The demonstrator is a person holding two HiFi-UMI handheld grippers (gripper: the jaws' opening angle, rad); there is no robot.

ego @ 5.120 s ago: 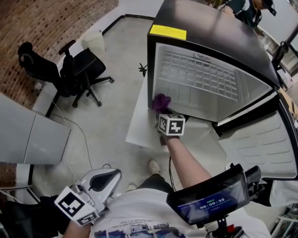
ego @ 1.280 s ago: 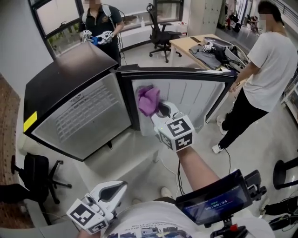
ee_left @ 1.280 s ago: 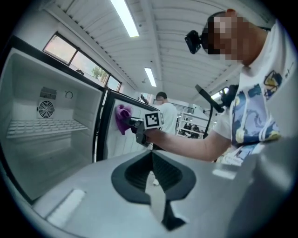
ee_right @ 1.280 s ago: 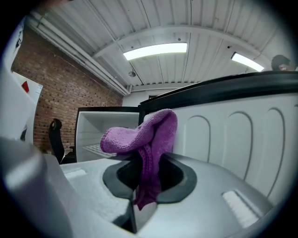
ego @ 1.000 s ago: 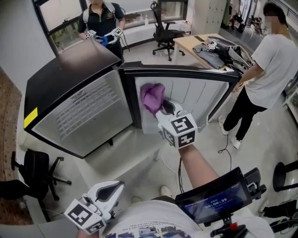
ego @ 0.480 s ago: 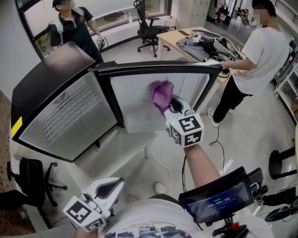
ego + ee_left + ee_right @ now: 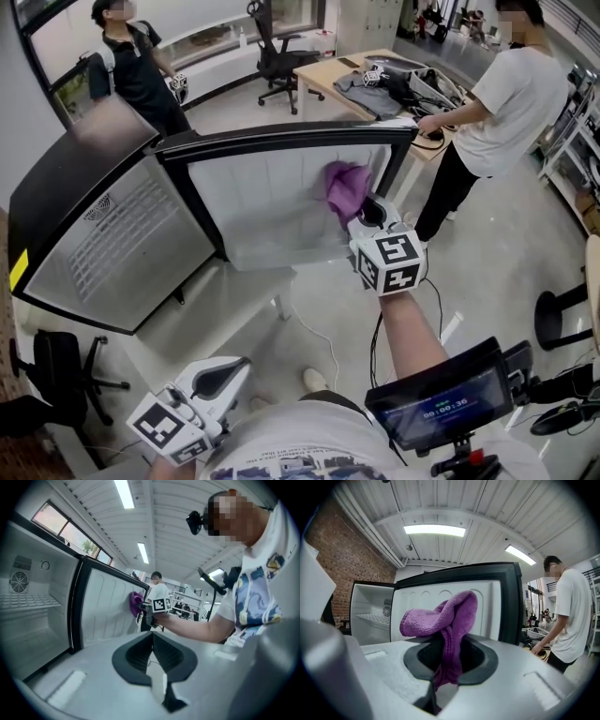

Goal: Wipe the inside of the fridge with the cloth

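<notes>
"Right gripper (image 7: 362,210), what's in it?"
"My jaws are clamped on the purple cloth (image 7: 344,186), held against the inner side of the fridge door (image 7: 253,202). Half a second ago it sat mid-panel; now it's nearer the door's outer edge."
"And the left gripper (image 7: 223,373)?"
"Closed, empty, low by my waist."

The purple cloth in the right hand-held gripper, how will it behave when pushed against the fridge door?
Probably floppy: the cloth folds over and droops above the right hand-held gripper, so it should flatten against the door. Its knitted look suggests it is light and grips rather than slips.
</notes>
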